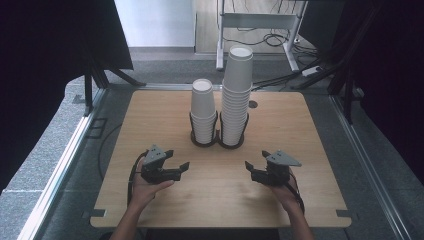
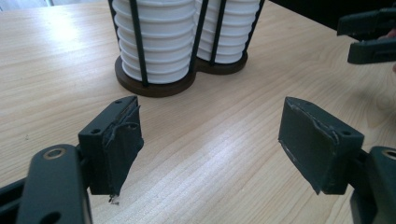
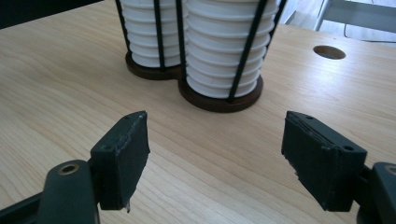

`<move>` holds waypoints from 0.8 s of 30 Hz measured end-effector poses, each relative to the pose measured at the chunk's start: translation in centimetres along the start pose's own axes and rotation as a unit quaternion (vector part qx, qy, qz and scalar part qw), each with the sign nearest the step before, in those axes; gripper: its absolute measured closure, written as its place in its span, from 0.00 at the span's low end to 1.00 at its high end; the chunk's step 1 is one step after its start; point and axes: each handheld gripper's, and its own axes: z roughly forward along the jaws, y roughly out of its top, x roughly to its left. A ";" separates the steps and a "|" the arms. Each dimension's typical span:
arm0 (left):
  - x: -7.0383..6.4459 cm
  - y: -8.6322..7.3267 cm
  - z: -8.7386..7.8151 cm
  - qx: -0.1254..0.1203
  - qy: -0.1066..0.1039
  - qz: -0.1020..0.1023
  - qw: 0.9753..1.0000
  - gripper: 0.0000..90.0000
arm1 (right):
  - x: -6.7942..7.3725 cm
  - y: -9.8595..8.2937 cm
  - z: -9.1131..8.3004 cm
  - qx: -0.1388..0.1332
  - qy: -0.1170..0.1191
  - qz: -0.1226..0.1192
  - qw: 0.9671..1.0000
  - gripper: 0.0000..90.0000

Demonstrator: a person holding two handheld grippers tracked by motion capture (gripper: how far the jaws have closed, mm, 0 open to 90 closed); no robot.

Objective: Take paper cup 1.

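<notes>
Both tongs, left (image 1: 176, 167) and right (image 1: 256, 169), are spread and hold nothing near the table's (image 1: 300, 130) front edge; two cup stacks (image 1: 236, 97) (apparently paper) stand toward the far edge.

You have two stacks of white paper cups on one bench (image 1: 150, 210): a shorter stack (image 1: 203, 112) on the left and a taller stack (image 1: 236, 95) on the right. One double wire holder (image 1: 218, 141) carries both. You hold two claws, one per hand.
</notes>
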 end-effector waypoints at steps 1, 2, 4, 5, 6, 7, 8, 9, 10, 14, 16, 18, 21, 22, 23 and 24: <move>0.1 0.0 0.0 -0.001 -0.001 -0.003 1.000 0.24 | 0.2 0.1 0.1 0.000 0.003 -0.001 1.000 0.26; 0.2 0.0 -0.1 -0.003 -0.003 -0.010 1.000 0.24 | 0.4 0.2 0.4 -0.002 0.006 -0.004 1.000 0.26; 0.3 -0.1 -0.1 -0.001 -0.002 -0.011 1.000 0.24 | 0.6 0.4 0.6 -0.003 0.011 -0.003 1.000 0.26; 0.3 -0.1 -0.1 -0.001 -0.002 -0.011 1.000 0.24 | 0.6 0.4 0.6 -0.003 0.011 -0.003 1.000 0.26; 0.3 -0.1 -0.1 0.000 0.001 -0.014 1.000 0.24 | 0.7 0.6 0.9 -0.008 0.018 0.000 1.000 0.27; 0.4 0.0 -0.2 0.000 0.000 -0.019 1.000 0.24 | 0.8 0.7 1.1 -0.009 0.021 0.002 1.000 0.27; 0.4 0.0 -0.2 0.000 0.000 -0.019 1.000 0.24 | 0.8 0.7 1.1 -0.009 0.021 0.002 1.000 0.27; 0.6 0.0 -0.2 0.000 -0.004 -0.027 1.000 0.24 | 1.1 0.9 1.4 -0.012 0.025 0.000 1.000 0.27; 0.6 0.0 -0.1 -0.001 -0.006 -0.028 1.000 0.24 | 1.2 0.9 1.5 -0.013 0.028 0.001 1.000 0.27; 0.6 0.0 0.0 0.000 -0.005 -0.024 1.000 0.24 | 1.9 1.1 2.2 -0.013 0.037 -0.004 0.999 0.27; 0.5 0.0 0.0 -0.001 -0.006 -0.024 1.000 0.24 | 2.3 1.2 2.7 -0.013 0.040 -0.009 0.999 0.27; 0.5 0.0 0.1 -0.001 -0.004 -0.024 1.000 0.24 | 2.7 1.3 3.1 -0.012 0.043 -0.014 0.999 0.27; 0.4 0.0 0.0 -0.006 0.000 -0.025 1.000 0.25 | 3.4 1.7 3.7 -0.012 0.049 -0.024 0.998 0.27; 0.4 0.0 0.0 -0.009 0.003 -0.024 1.000 0.25 | 3.6 1.9 3.9 -0.013 0.051 -0.029 0.998 0.27; 0.3 0.1 0.0 -0.010 0.001 -0.025 1.000 0.25 | 3.7 2.1 4.0 -0.017 0.051 -0.035 0.998 0.27; 0.3 0.1 0.0 -0.010 0.000 -0.024 1.000 0.25 | 3.9 2.3 4.2 -0.019 0.053 -0.037 0.998 0.27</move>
